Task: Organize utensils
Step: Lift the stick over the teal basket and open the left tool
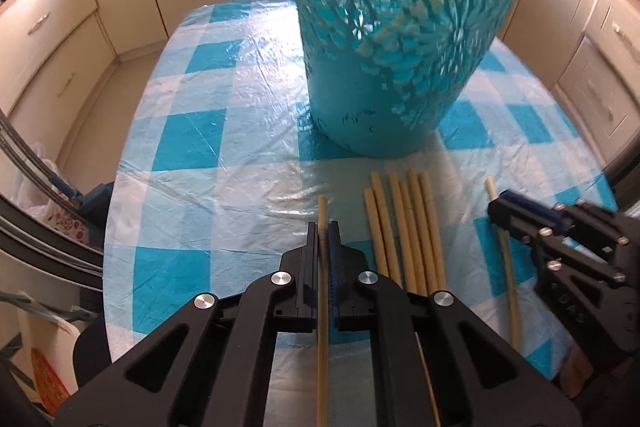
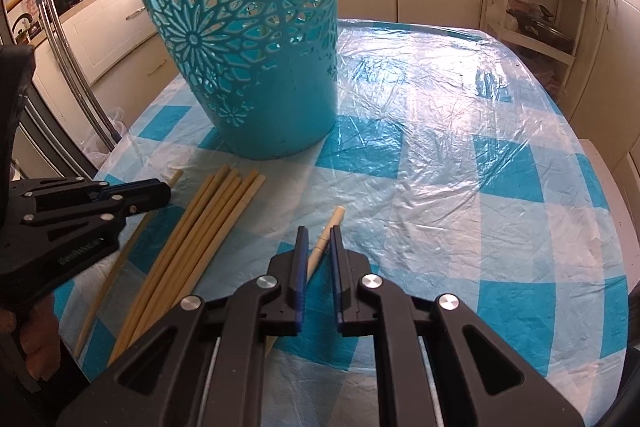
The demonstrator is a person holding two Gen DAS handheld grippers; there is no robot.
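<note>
A tall teal cut-out basket (image 1: 400,39) stands on the checked tablecloth, also in the right wrist view (image 2: 256,47). Several pale wooden chopsticks (image 1: 404,231) lie bundled in front of it, also in the right wrist view (image 2: 200,235). My left gripper (image 1: 323,229) is shut on a single chopstick (image 1: 322,211) left of the bundle; it shows at the left of the right wrist view (image 2: 160,193). My right gripper (image 2: 319,233) has its jaws narrowly apart around another single chopstick (image 2: 329,231) that lies on the cloth; it shows in the left wrist view (image 1: 498,205).
The table (image 2: 460,155) is covered with blue-and-white checked plastic cloth. Cream kitchen cabinets (image 1: 60,27) surround it. A white shelf rack (image 2: 536,7) stands at the far right. A chair's metal tubes (image 2: 68,67) stand by the left edge.
</note>
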